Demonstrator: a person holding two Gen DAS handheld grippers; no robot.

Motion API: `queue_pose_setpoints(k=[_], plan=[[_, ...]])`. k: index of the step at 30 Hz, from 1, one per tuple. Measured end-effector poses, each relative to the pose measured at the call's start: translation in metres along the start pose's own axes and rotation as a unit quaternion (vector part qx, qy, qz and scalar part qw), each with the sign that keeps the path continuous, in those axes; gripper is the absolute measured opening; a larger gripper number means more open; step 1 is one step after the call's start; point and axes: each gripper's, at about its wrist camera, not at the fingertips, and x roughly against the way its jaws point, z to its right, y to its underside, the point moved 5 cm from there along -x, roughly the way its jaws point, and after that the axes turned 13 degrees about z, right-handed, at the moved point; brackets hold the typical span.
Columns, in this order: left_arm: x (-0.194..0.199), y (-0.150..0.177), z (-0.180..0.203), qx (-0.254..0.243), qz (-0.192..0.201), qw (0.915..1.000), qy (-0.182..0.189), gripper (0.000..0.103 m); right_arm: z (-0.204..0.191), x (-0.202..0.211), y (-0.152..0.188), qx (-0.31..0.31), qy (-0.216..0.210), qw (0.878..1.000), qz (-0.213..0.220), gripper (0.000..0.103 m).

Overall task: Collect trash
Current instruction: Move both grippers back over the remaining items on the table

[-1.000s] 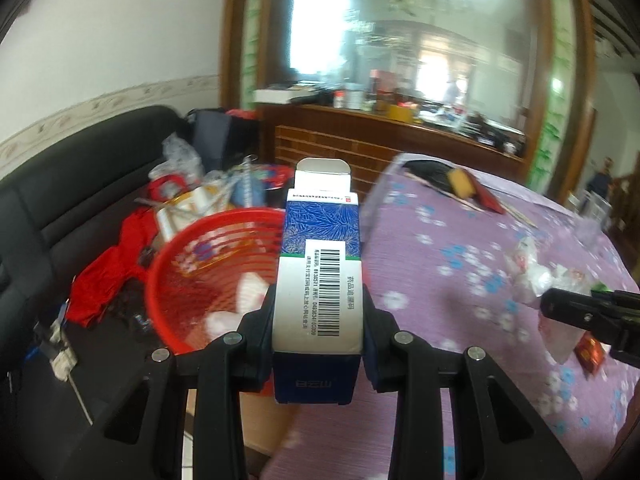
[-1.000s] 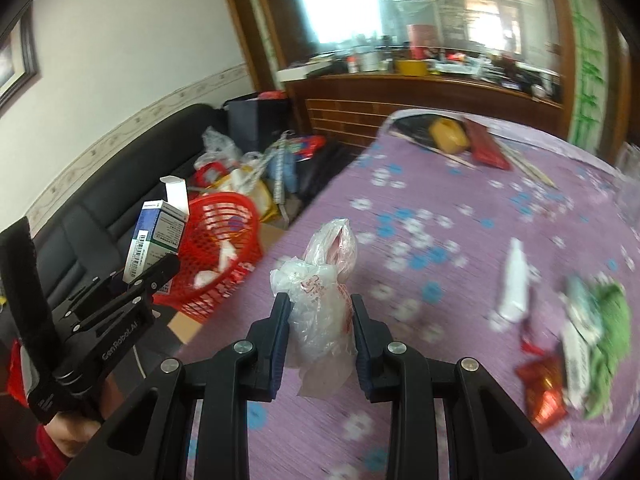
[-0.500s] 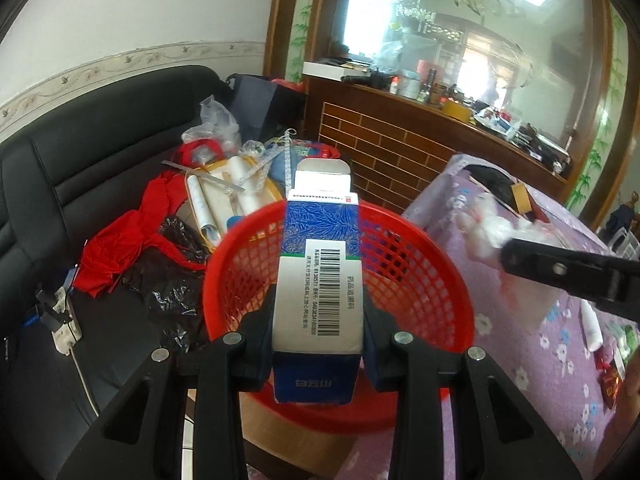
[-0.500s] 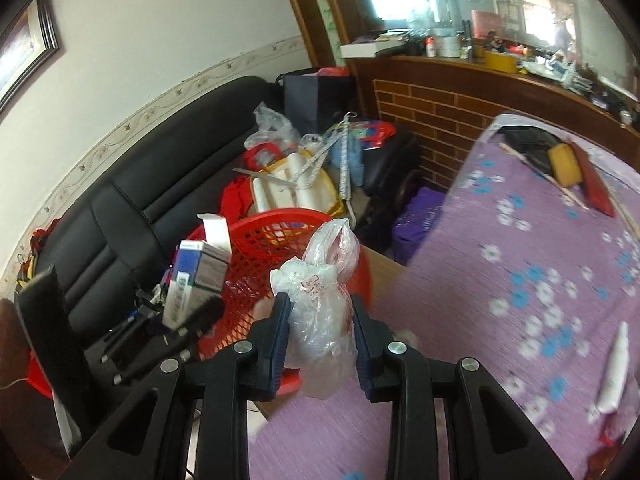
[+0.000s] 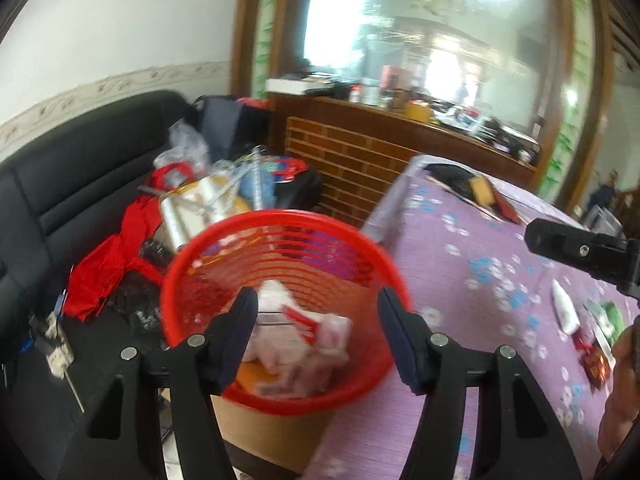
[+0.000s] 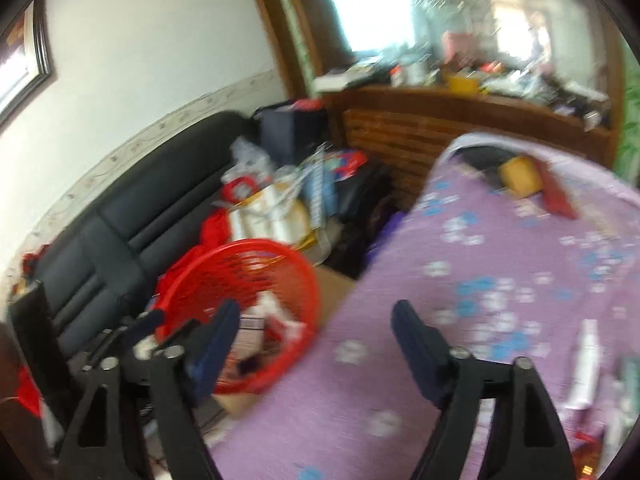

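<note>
We are looking, at the far left, at a black leather sofa [image 5: 68, 168] heaped with a crumpled red cloth [image 5: 108, 260] and mixed clutter. Just right of it, the round red plastic mesh basket [image 5: 280, 240] is sitting on a brown cardboard box [image 5: 276, 428] beside the table, and white and red crumpled wrappers and packets [image 5: 304, 340] are lying inside it. We are holding the left gripper [image 5: 316, 316] over the basket's near rim, its jaws opening with nothing between them. Further right, the table under its purple flowered cloth [image 5: 472, 240] is still carrying loose rubbish near its right edge: a small white bottle [image 5: 564, 312], a red foil wrapper [image 5: 592, 360] and a green packet [image 5: 614, 316]. We are keeping the right gripper [image 6: 316, 328] above the table's left edge, next to the basket, its jaws also opening and standing wide, empty.
</note>
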Motion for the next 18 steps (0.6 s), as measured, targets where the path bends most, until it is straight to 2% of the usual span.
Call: queue_pose_setpoints(k=[1, 5, 11, 18], plan=[[0.002, 0.001, 0.009, -0.008, 0.001, 1.0000, 0.006, 0.062, 0.007, 0.010, 0.001, 0.006, 0.017, 1.000, 0.010, 0.091], [0.009, 0.009, 0.052, -0.036, -0.004, 0.9987, 0.037, 0.062, 0.045, 0.055, 0.006, 0.017, 0.095, 0.994, 0.044, 0.093], [0.018, 0.026, 0.113, -0.081, -0.017, 0.9934, 0.079, 0.062, 0.116, 0.112, 0.018, -0.056, 0.131, 0.988, 0.058, 0.093], [0.034, 0.042, 0.176, -0.132, -0.028, 0.9833, 0.122, 0.065, 0.216, 0.184, 0.043, -0.123, 0.233, 0.962, 0.065, 0.093]])
